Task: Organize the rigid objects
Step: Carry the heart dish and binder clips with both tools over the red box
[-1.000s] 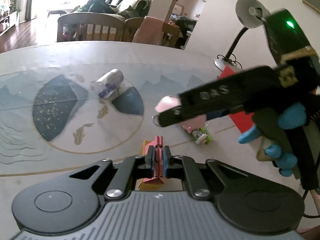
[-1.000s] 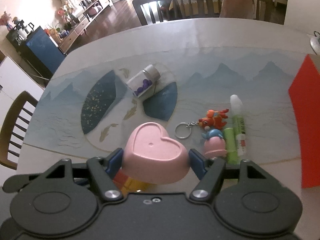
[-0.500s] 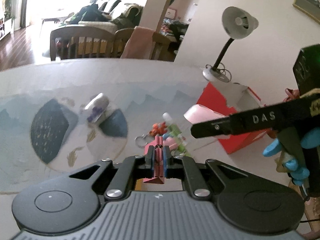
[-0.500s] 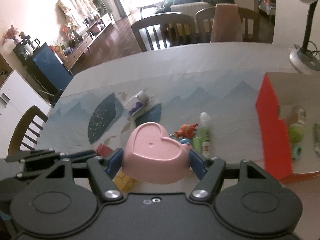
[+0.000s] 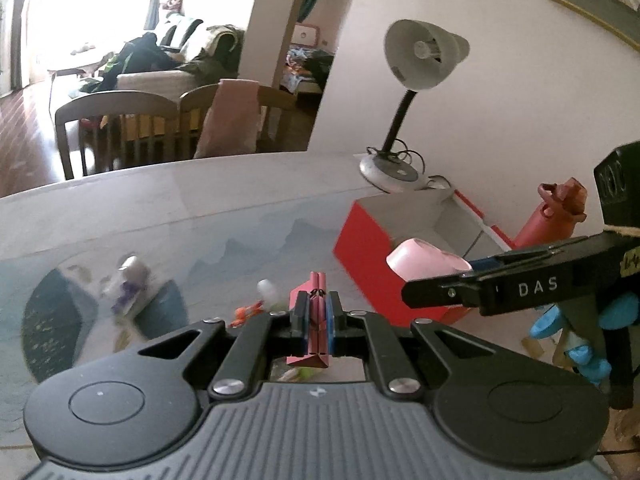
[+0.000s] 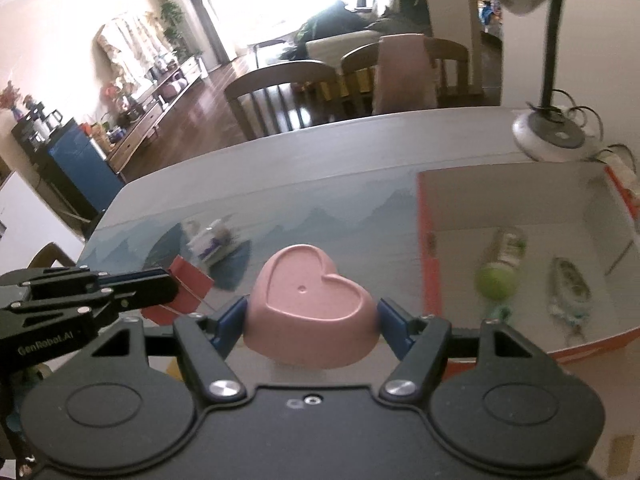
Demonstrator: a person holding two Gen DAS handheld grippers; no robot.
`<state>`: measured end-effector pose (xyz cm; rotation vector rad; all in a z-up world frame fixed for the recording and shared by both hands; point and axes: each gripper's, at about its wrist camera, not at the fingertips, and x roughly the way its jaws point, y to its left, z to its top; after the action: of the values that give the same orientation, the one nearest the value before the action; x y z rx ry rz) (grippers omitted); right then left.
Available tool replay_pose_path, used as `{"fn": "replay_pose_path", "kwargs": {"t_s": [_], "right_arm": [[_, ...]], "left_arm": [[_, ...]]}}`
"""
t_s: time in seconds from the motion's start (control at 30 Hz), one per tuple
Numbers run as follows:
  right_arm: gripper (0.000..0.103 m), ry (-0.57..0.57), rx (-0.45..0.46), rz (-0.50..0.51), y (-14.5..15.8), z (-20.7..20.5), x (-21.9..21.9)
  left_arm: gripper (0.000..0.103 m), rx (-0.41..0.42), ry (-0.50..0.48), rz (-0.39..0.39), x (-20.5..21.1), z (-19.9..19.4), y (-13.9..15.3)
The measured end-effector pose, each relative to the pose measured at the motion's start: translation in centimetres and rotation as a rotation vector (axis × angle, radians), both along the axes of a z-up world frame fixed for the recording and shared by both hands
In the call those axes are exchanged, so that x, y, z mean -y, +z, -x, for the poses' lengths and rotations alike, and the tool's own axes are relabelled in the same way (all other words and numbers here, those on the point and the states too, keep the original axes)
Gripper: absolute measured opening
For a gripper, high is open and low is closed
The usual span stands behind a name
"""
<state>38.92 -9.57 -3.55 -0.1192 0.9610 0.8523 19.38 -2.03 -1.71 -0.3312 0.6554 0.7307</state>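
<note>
While our right gripper (image 6: 312, 312) clamps the pink heart dish (image 6: 310, 298), our left gripper (image 5: 318, 320) pinches a thin red piece (image 5: 316, 300). Either could snag the red box (image 6: 424, 248) wall near the table's far corner.

desk lamp (image 5: 420, 56) by wall | chairs (image 6: 280, 92) behind table | blue cabinet (image 6: 76, 168)

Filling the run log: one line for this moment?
left tongs: shut on thin red card | right tongs: shut on pink heart-shaped dish | red open box: ahead

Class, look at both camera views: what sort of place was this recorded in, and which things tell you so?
Most likely a family home, at a dining table. Wooden dining chairs stand at its far edge, a sofa piled with clothes sits beyond them, and a desk lamp stands on the table.
</note>
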Motion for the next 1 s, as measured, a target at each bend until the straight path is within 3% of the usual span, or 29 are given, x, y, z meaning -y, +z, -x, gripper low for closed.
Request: {"fn": "replay_pose_path", "kwargs": {"t_s": [0.57, 1.0], "right_arm": [[0.07, -0.088, -0.008, 0.019, -1.6, -8.8, 10.5], [0.07, -0.149, 0.031, 0.081, -3.6, -13.7, 15.1]], "left_arm": [[0.008, -0.058, -0.085, 0.02, -0.3, -14.9, -2.6], [0.008, -0.124, -0.12, 0.015, -2.0, -24.8, -5.4]]}}
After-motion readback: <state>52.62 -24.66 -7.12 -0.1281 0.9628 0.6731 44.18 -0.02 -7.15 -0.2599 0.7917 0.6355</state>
